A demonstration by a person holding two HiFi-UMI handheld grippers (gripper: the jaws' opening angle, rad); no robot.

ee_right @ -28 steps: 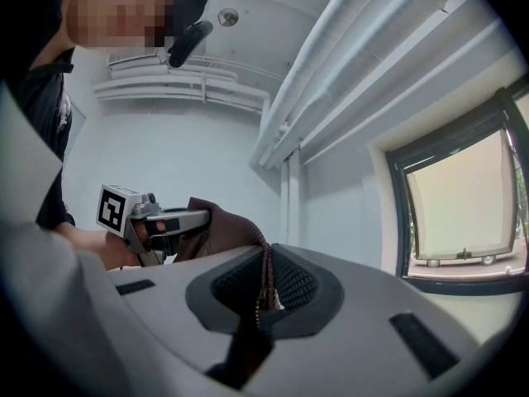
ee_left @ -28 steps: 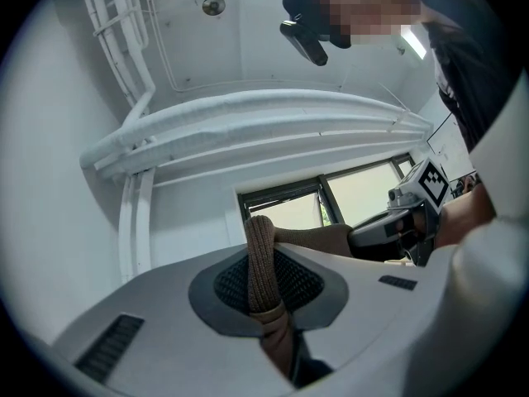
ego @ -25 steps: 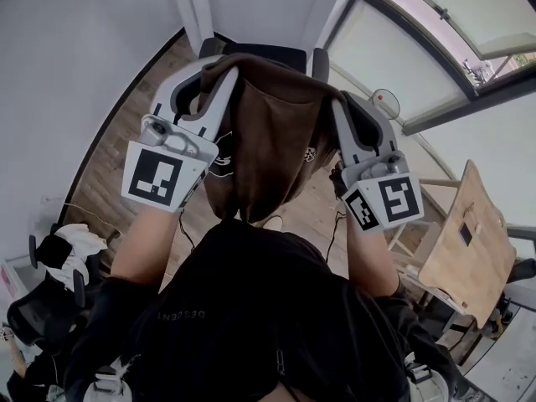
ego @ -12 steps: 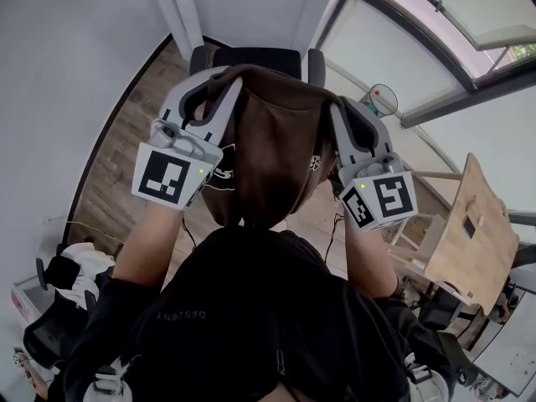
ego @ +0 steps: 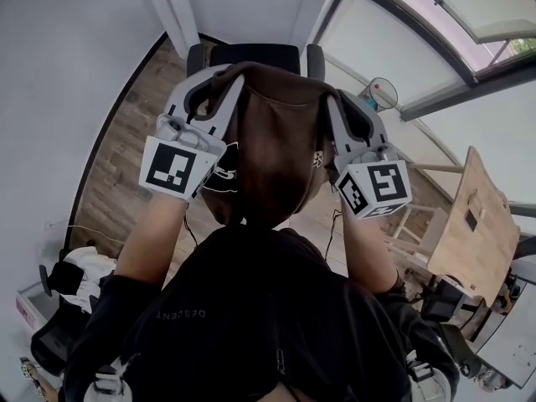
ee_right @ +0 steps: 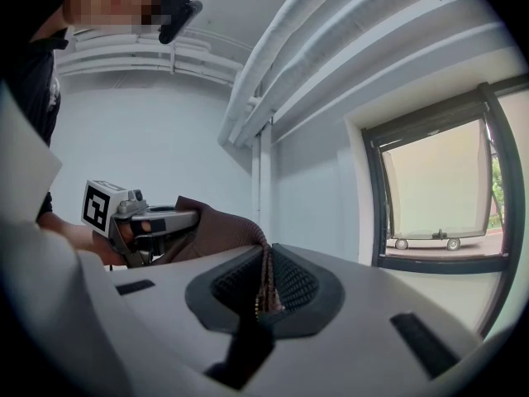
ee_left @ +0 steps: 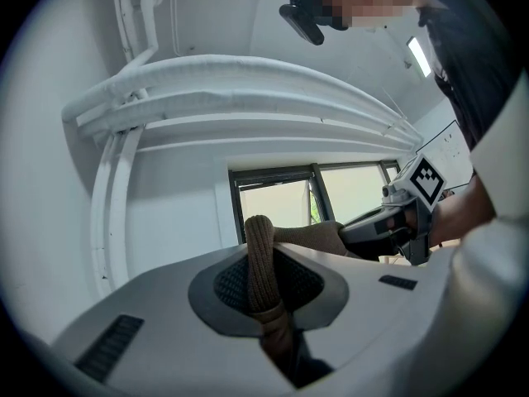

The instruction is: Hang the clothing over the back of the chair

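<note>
We hold brown clothing [ego: 272, 149] up, spread between both tongs. Left gripper [ego: 216, 80] pinches thick rolled edge. Right gripper [ego: 333, 103] pinches thin zipper edge. Top edge runs left to right; rest hangs down near us. Chair back [ego: 255, 56] sits just beyond, on far side, lined up same way. Both hands look equally near it. Nothing blocks way. Wooden table [ego: 473, 241] stands well off right.
</note>
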